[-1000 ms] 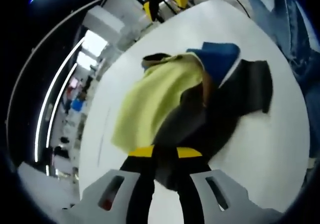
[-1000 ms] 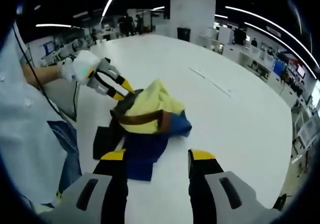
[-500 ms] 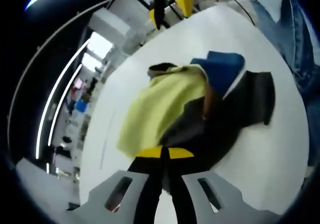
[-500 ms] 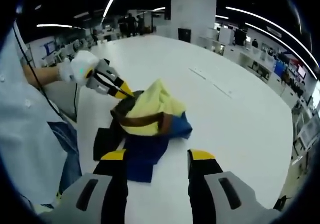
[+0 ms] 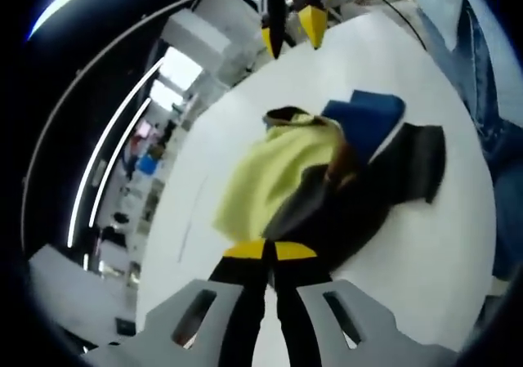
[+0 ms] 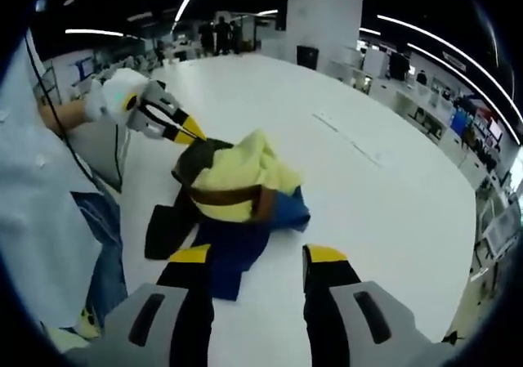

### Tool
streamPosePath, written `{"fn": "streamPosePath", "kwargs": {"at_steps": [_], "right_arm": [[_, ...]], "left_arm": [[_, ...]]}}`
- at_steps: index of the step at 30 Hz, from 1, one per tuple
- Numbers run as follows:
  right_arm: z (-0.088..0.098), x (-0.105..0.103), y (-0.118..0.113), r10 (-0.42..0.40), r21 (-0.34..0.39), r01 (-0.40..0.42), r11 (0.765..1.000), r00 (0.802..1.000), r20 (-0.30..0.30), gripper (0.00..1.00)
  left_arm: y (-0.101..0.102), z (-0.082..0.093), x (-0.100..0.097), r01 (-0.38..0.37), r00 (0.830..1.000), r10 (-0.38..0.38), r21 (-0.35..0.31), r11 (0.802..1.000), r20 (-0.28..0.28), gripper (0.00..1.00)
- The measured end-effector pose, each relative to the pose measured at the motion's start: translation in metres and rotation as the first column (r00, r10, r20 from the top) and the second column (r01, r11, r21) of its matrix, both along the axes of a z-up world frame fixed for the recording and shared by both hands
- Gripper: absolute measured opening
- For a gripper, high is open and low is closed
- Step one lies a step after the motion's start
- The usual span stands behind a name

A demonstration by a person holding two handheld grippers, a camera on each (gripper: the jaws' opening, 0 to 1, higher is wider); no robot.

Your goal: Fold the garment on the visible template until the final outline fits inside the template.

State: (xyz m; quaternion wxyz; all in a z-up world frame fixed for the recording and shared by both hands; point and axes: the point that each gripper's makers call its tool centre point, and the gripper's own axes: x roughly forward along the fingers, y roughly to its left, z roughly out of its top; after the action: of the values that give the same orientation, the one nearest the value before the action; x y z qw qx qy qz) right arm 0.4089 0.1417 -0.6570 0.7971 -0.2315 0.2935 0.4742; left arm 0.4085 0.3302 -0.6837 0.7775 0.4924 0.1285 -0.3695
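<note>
A crumpled garment in yellow, blue, brown and dark grey lies bunched on the white table. In the left gripper view the garment lies just ahead of my left gripper, whose yellow-tipped jaws are pressed together on its dark near edge. The right gripper view shows that left gripper, held by a gloved hand, pinching the dark edge at the pile's far left. My right gripper stands open in front of the blue part, nothing between its fingers. It also appears as the right gripper beyond the garment.
A person's pale shirt and blue jeans stand at the table's left edge. A faint line marks the table to the right of the garment. Desks and ceiling lights fill the room behind.
The left gripper's jaws have closed on the garment's dark edge and drawn it slightly up and away from the pile. The right gripper has stayed open in place.
</note>
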Motion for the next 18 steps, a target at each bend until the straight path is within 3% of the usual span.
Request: {"fn": "streamPosePath", "kwargs": {"at_steps": [18], "right_arm": [[-0.005, 0.010, 0.015, 0.095, -0.076, -0.090, 0.993, 0.993, 0.065, 0.34]], "left_arm": [[0.033, 0.025, 0.000, -0.121, 0.989, 0.126, -0.069, 0.990, 0.078, 0.00]]}}
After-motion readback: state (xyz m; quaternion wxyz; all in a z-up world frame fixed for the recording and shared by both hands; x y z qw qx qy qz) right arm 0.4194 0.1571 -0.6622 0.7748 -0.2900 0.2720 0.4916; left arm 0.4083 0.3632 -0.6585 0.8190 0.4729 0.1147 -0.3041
